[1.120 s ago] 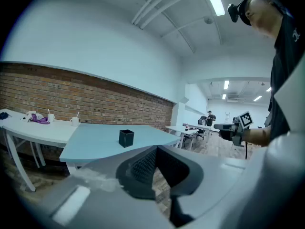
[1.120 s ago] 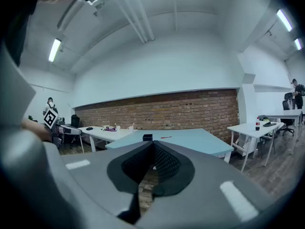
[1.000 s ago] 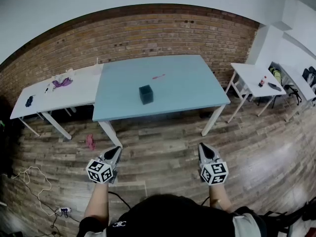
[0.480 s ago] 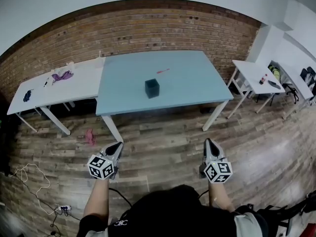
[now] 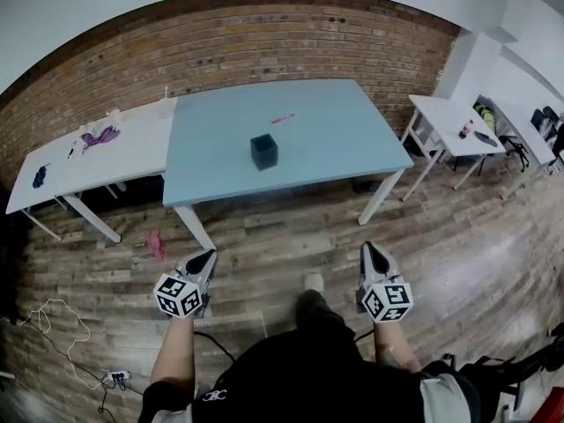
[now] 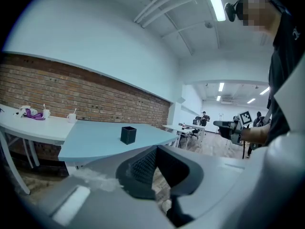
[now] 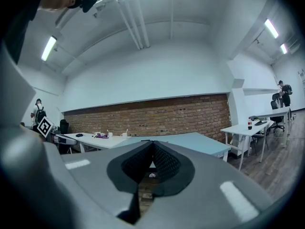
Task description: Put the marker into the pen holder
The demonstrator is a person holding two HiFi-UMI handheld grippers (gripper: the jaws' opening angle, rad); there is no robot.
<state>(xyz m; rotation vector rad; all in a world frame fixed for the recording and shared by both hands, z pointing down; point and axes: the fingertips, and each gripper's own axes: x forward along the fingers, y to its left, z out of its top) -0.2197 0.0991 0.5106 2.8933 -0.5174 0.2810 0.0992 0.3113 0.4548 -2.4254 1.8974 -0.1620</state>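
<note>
**A:** Going left to right. What's your left gripper [image 5: 204, 260] doing?
**B:** Its jaws are together with nothing between them. You hold it low at your side, well short of the blue table [image 5: 344, 139], so there's no reason to open it out here.
**A:** Pen holder [image 5: 263, 151]?
**B:** Dark square cup, upright near the middle of the tabletop. Nothing sticks out of it. The inside is too dark to read, but I'd guess it's empty.
**A:** Marker [image 5: 283, 118]?
**B:** Reddish, lying flat beyond the holder and slightly to its right, apart from it. It's not in the holder yet.
**A:** Right gripper [image 5: 371, 254]?
**B:** Same as the left. Jaws closed on nothing, held low and pointing at the table.
**A:** Verdict?
**B:** I'd say the task isn't started. You need to get to the table first, then open a gripper for the marker, probably the right one.
</note>
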